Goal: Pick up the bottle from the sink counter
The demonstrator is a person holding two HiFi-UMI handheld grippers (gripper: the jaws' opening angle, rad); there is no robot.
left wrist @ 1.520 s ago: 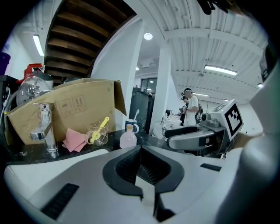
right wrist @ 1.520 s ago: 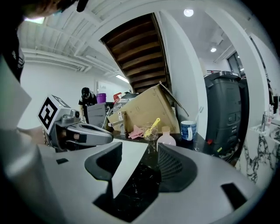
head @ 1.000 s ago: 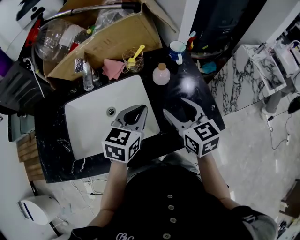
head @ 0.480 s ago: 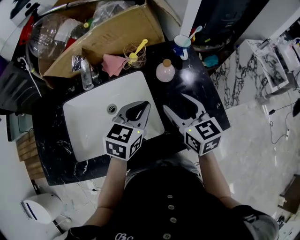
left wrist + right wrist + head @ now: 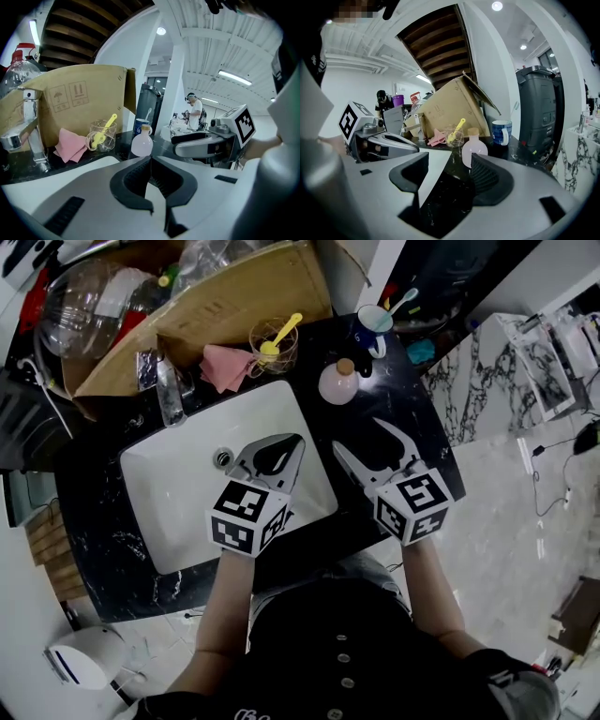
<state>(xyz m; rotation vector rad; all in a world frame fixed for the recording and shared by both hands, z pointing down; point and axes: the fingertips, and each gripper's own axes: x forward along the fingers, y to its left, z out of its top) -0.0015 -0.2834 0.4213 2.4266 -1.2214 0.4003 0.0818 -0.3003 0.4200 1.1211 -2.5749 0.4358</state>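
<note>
The bottle point(image 5: 337, 382) is small, round and pale pink with a cork stopper. It stands upright on the black counter point(image 5: 417, 442), behind the sink's right corner. My right gripper point(image 5: 367, 440) hovers over the counter just short of it. Its jaws are open, have just been opening wider, and hold nothing. In the right gripper view the bottle point(image 5: 474, 149) stands ahead, slightly right of the gap point(image 5: 447, 169). My left gripper point(image 5: 292, 444) is shut and empty over the white sink basin point(image 5: 173, 488). From the left gripper view the bottle point(image 5: 142, 143) shows beyond the closed tips point(image 5: 150, 161).
A big cardboard box point(image 5: 234, 296) fills the back of the counter. In front of it are a glass cup with a yellow spoon point(image 5: 268, 345), a pink cloth point(image 5: 223, 367) and a chrome faucet point(image 5: 169, 395). A blue mug point(image 5: 373, 326) stands behind the bottle.
Both grippers have edged forward towards the back of the counter, the right one closer to the bottle. The right jaws stand a little wider.
</note>
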